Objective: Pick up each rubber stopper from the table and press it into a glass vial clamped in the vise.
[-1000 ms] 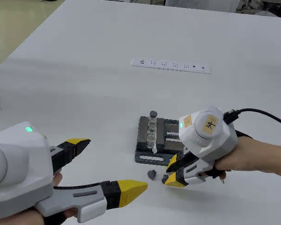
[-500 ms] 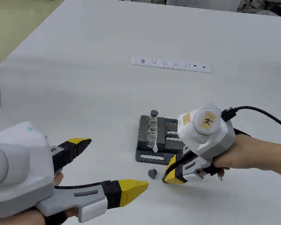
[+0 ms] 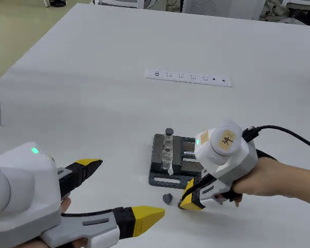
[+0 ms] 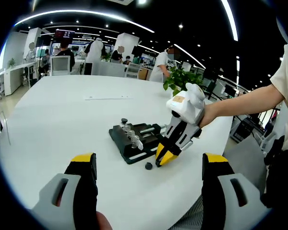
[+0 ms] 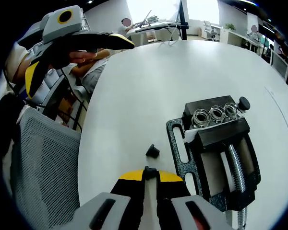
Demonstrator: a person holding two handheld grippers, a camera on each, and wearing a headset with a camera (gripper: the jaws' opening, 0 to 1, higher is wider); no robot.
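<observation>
A black vise (image 3: 158, 164) (image 5: 221, 143) (image 4: 126, 143) clamps a row of glass vials (image 3: 167, 151) (image 5: 214, 114). The far vial carries a dark stopper (image 3: 169, 132) (image 5: 243, 103); three stand open-mouthed. My right gripper (image 3: 188, 202) (image 5: 150, 175) (image 4: 163, 158) hovers low just in front of the vise, shut on a dark rubber stopper (image 5: 150, 172) at its tips. Another loose stopper (image 3: 167, 198) (image 5: 152, 151) (image 4: 148, 166) lies on the table just left of it. My left gripper (image 3: 121, 190) (image 4: 149, 158) (image 5: 81, 40) is held open and empty, near the front edge.
A white power strip (image 3: 188, 78) (image 4: 108, 97) lies across the table beyond the vise. A black cable (image 3: 287, 132) trails from the right gripper. A mesh chair (image 5: 43, 158) stands at the table edge. People stand in the far background.
Two stoppers lay by the right gripper's tips a second ago; it has shut on the right one, and one stays on the table. The left gripper has barely moved.
</observation>
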